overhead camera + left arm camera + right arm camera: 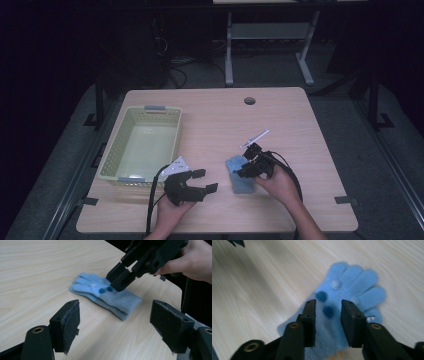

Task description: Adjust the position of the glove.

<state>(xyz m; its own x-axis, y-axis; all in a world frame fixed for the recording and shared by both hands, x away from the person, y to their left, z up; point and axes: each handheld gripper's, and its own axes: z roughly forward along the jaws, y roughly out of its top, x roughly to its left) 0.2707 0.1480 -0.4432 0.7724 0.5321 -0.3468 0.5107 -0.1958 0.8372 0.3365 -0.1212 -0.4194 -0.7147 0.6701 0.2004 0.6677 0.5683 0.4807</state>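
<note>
We see a light blue glove (352, 290) lying flat on the wooden surface (210, 125), well right of the pale green basket (142, 145). The right gripper (328, 322) sits over its middle, jaws partly apart, not yet closed on it. Our left gripper (115, 322) rests just left of the glove, jaws spread wide. A syringe (254, 138) lies beyond the glove.

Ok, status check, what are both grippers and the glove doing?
Right gripper open, jaws astride the blue glove on the table. Left gripper open, nothing held, beside the basket. Nothing in the way.
</note>
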